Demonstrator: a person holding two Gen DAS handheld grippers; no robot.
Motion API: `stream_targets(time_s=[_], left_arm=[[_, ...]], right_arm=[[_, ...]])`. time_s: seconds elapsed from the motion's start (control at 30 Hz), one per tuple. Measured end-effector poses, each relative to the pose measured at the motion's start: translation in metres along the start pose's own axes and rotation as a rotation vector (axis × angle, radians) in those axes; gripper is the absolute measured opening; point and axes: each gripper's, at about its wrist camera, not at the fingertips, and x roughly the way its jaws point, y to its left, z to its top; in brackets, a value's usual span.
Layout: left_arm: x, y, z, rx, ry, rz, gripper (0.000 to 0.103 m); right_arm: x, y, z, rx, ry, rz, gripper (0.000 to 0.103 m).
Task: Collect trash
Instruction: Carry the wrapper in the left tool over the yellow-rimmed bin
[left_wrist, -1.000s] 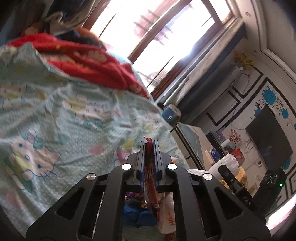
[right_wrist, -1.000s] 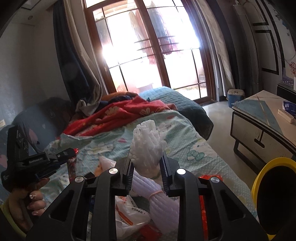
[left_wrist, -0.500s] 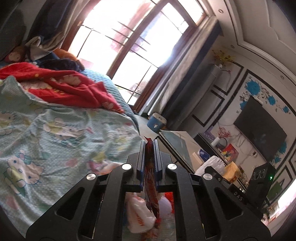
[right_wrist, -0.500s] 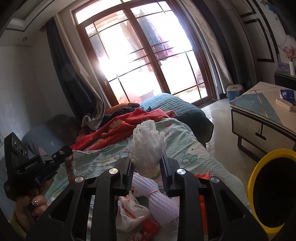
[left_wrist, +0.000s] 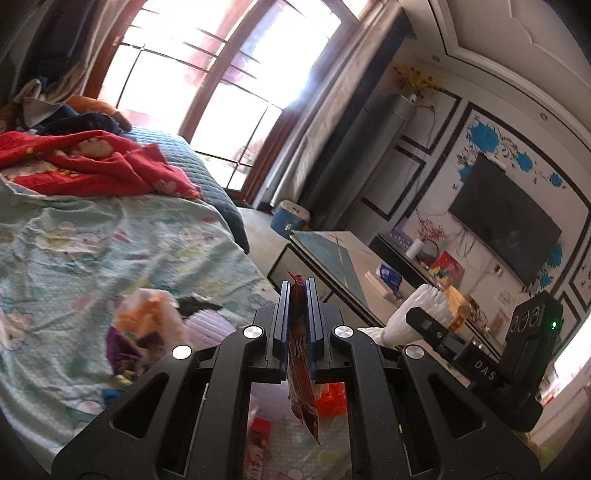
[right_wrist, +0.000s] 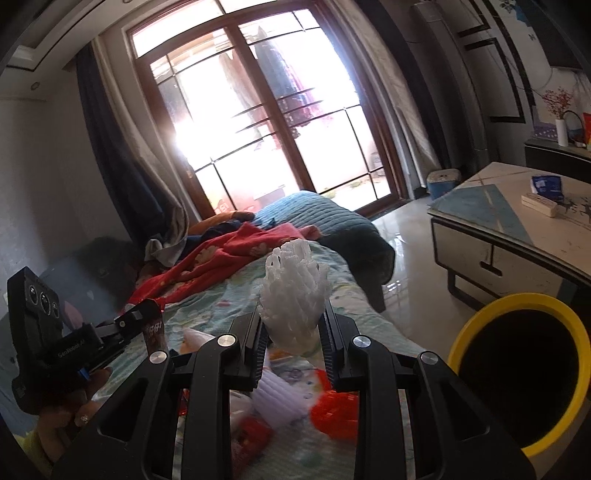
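Note:
My left gripper (left_wrist: 298, 291) is shut on a flat red snack wrapper (left_wrist: 302, 384) that hangs down between its jaws over the bed. My right gripper (right_wrist: 293, 317) is shut on a white foam fruit net (right_wrist: 293, 288) that sticks up above its jaws. In the right wrist view the left gripper (right_wrist: 147, 317) shows at the left with the red wrapper (right_wrist: 154, 332), a hand below it. The right gripper (left_wrist: 428, 325) with the white net (left_wrist: 413, 314) appears at the right of the left wrist view. More trash lies on the bed: an orange-and-white bag (left_wrist: 147, 314), a red net (right_wrist: 336, 410).
A yellow-rimmed black bin (right_wrist: 524, 365) stands at the right beside the bed. A low table (right_wrist: 513, 229) with a blue packet stands beyond it on the tiled floor. A red blanket (left_wrist: 92, 166) lies crumpled at the far end of the bed (left_wrist: 55, 258), before the window.
Both grippers have swung to the right over the bed, still shut on their loads. The yellow-rimmed bin has come closer and larger in the right wrist view.

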Motion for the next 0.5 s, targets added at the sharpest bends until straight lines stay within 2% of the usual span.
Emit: stream_targets(time_s=[0.5], left_arm=[[0.046, -0.051, -0.018, 0.068, 0.068, -0.036, 0.004]], right_arm=[[-0.027, -0.064, -0.004, 0.060, 0.005, -0.104, 0.025]])
